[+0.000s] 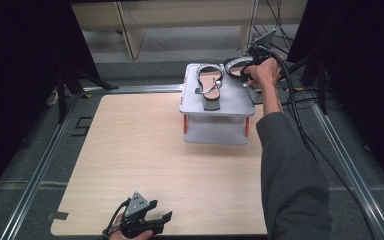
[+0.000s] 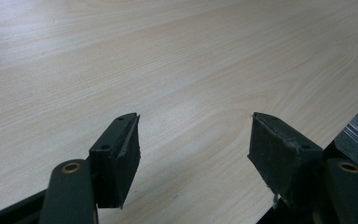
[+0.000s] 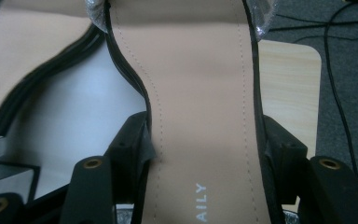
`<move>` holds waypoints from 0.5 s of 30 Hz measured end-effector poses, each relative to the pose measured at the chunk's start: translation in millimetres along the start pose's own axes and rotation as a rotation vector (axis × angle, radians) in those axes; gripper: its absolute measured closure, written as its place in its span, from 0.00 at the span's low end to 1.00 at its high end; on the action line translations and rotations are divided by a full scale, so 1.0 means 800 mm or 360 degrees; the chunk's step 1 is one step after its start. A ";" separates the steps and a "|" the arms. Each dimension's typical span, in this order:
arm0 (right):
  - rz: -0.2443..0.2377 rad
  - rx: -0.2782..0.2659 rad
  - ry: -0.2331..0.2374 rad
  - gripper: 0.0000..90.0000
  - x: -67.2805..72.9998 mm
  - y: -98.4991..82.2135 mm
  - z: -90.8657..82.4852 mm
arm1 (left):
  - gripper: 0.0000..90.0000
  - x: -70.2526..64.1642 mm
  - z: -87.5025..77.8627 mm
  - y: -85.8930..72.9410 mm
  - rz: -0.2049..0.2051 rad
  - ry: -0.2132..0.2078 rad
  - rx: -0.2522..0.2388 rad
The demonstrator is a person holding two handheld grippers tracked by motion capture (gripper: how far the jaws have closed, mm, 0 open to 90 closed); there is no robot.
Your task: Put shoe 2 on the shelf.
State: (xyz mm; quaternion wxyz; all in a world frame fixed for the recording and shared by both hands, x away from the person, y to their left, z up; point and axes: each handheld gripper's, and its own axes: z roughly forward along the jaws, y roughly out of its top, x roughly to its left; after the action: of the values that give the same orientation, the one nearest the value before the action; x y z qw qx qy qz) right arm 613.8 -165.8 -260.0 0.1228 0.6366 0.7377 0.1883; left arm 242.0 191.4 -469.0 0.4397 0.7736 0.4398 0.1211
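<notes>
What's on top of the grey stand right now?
One sandal lies on the grey stand. The right gripper holds a second sandal at its far right corner; whether it rests there is hidden by the hand.

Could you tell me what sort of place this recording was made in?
Probably a lab recording bench, not a home: a bare wooden table edged by metal rails, dark curtains at both sides, cables trailing off, and sandals staged on a small grey shelf.
</notes>
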 end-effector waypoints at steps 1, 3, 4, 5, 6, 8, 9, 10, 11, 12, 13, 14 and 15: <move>0.0005 0.0009 -0.0022 0.48 0.001 0.000 0.003 | 0.37 -0.001 0.000 0.000 -0.0017 -0.0001 -0.0006; 0.0008 0.0025 -0.0025 0.48 0.003 0.000 0.009 | 0.37 -0.001 0.000 -0.001 -0.0020 -0.0005 -0.0003; 0.0022 0.0024 -0.0022 0.48 0.004 0.000 0.011 | 0.37 -0.001 0.000 -0.001 -0.0014 -0.0010 -0.0009; 0.0021 0.0016 -0.0003 0.48 0.004 0.000 0.015 | 0.37 -0.001 0.000 0.000 -0.0022 -0.0009 -0.0014; 0.0069 0.0026 0.0007 0.48 0.008 0.000 0.017 | 0.37 -0.001 0.000 0.000 -0.0020 -0.0012 -0.0015; 0.0121 0.0013 0.0023 0.47 0.009 -0.002 0.022 | 0.37 0.000 0.000 -0.001 -0.0007 -0.0002 0.0001; 0.0134 0.0012 0.0027 0.47 0.010 -0.003 0.024 | 0.37 -0.002 0.000 -0.001 -0.0020 -0.0011 -0.0012; 0.0157 0.0019 0.0020 0.47 0.011 -0.004 0.027 | 0.37 -0.002 -0.001 0.000 -0.0014 -0.0009 -0.0009; 0.0159 0.0025 0.0030 0.47 0.011 -0.005 0.029 | 0.37 -0.002 -0.001 0.000 -0.0016 -0.0010 -0.0012; 0.0165 0.0005 0.0034 0.47 0.010 -0.006 0.030 | 0.37 -0.002 0.000 0.000 -0.0014 -0.0010 -0.0010; 0.0169 -0.0012 0.0034 0.45 0.009 -0.006 0.030 | 0.37 -0.002 0.000 -0.001 -0.0013 -0.0010 -0.0007; 0.0219 -0.0016 0.0064 0.41 0.011 -0.006 0.029 | 0.37 -0.002 -0.001 -0.001 -0.0004 -0.0006 0.0002; 0.0221 -0.0005 0.0091 0.36 0.011 -0.006 0.027 | 0.37 -0.002 -0.001 -0.001 -0.0007 -0.0014 -0.0003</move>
State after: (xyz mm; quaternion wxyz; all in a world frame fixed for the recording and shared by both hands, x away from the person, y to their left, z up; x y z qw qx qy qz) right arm 617.3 -154.8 -280.5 0.0893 0.6804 0.6946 0.2158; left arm 240.4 190.6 -468.7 0.4426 0.7728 0.4395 0.1173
